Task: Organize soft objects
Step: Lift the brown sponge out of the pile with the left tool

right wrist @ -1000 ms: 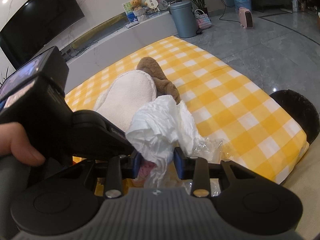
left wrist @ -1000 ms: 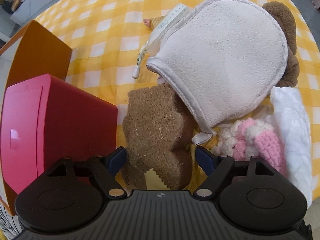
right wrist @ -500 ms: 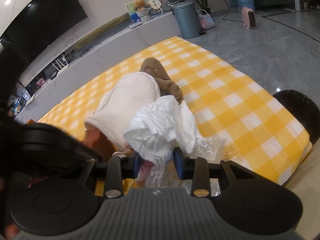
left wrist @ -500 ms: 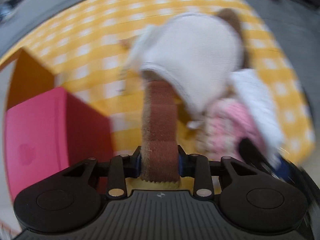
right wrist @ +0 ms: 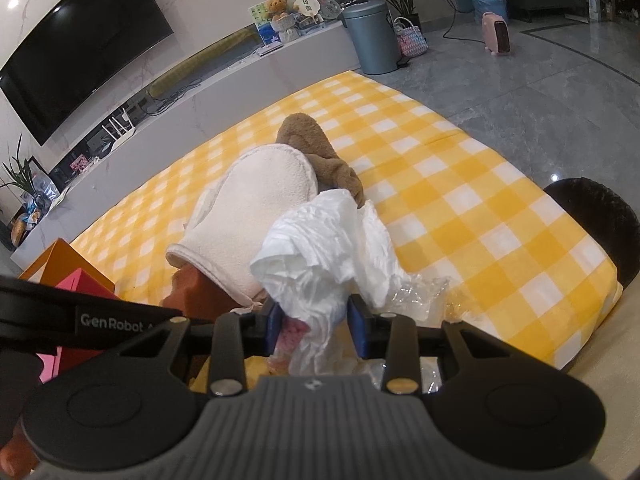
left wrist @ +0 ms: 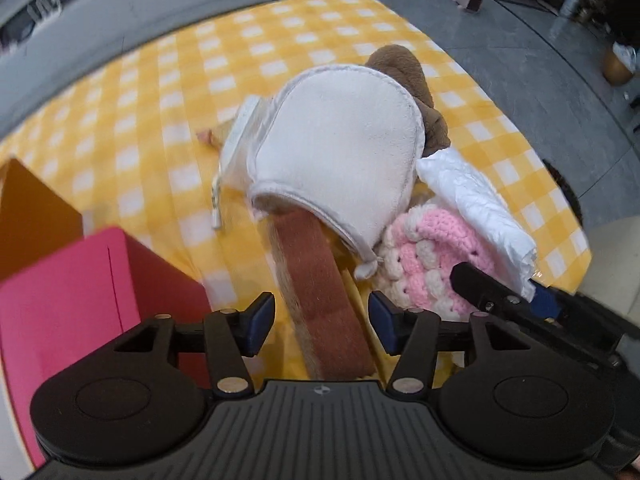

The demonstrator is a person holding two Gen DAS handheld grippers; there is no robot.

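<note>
Left gripper [left wrist: 322, 322] just opening around brown pad [left wrist: 320, 288], white mitt [left wrist: 340, 152] overlapping it

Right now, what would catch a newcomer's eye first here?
A cream fleece mitt heaps mid-table on the yellow checked tablecloth, a brown sponge poking from under it between the open left hand-held gripper. The right hand-held gripper pinches crumpled white tissue.
</note>
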